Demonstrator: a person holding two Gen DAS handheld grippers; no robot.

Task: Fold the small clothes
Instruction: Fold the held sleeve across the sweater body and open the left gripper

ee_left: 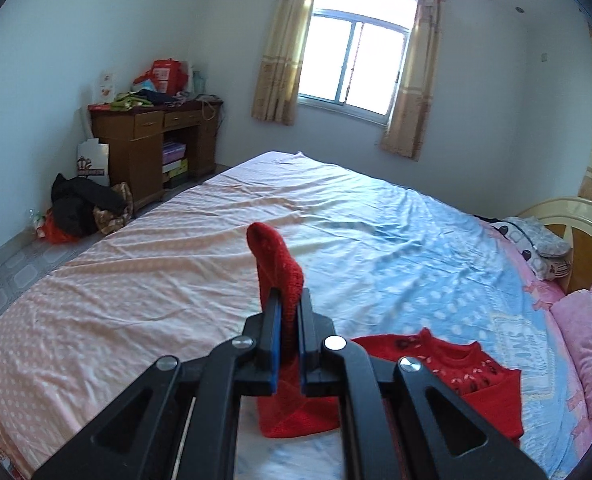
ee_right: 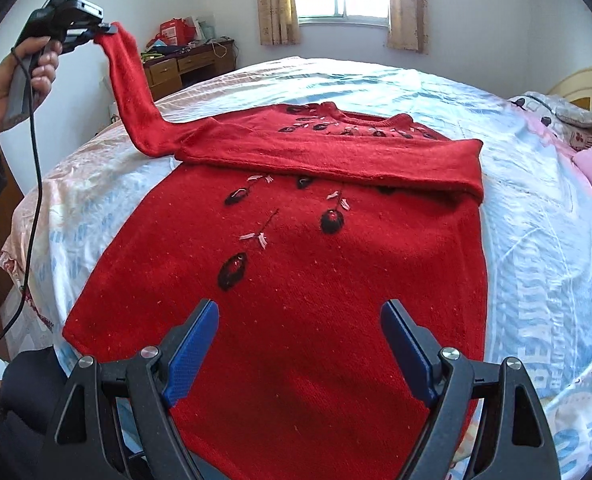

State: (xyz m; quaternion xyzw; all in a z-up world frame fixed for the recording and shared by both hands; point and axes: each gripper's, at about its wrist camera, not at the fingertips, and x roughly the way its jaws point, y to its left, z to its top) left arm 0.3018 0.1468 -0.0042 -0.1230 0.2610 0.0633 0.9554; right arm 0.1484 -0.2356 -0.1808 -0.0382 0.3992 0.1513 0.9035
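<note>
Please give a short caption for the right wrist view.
Left gripper lifts the red sweater sleeve while the right gripper hovers open.

Your red sweater [ee_right: 296,280] is a fuzzy matt knit, with glossier black and pale embroidered flowers [ee_right: 331,220] stitched on. You've got matt black plastic on both the left gripper [ee_left: 289,308] and the right gripper [ee_right: 299,320], shiny metal pivot pins [ee_left: 335,343], and blue pads [ee_right: 194,350] with a fine rough grid texture. The bedsheet [ee_left: 176,260] under it is thin smooth cloth, creased all over. The desk [ee_left: 152,144] looks like glossy varnished wood.
</note>
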